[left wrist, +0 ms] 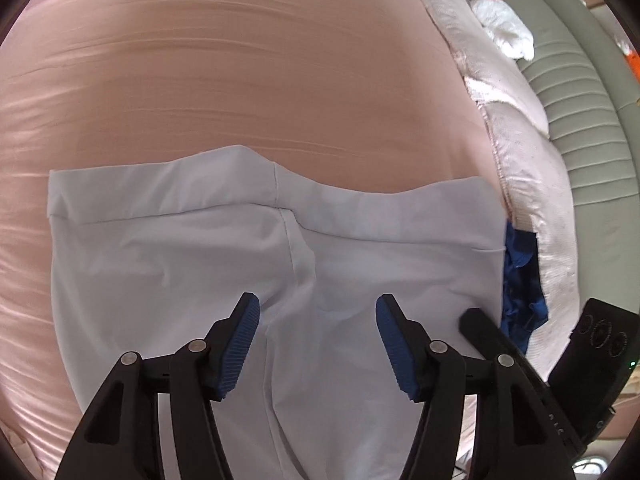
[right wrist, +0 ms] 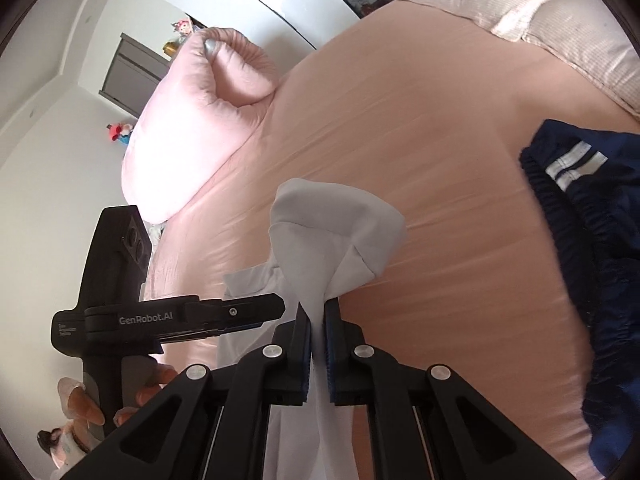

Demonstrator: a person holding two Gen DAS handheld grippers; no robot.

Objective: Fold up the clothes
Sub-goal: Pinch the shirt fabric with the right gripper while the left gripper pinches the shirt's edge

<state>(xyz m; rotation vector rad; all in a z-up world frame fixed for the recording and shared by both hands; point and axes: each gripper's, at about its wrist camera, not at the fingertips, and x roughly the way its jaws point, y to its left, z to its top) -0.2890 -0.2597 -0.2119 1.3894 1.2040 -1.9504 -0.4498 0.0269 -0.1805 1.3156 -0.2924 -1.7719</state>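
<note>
White trousers (left wrist: 248,264) lie on the pink sheet (left wrist: 240,60), legs cut off below; left gripper (left wrist: 318,320) gapes empty above them; right gripper (right wrist: 317,324) pinches a bunched fold.

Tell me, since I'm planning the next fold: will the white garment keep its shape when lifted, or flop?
Probably flop: the white garment droops in soft bunched folds above the right gripper, which is clamped on it. It looks thin and light, lying nearly flat on the pink bedsheet under the open left gripper. It may slide easily there.
</note>
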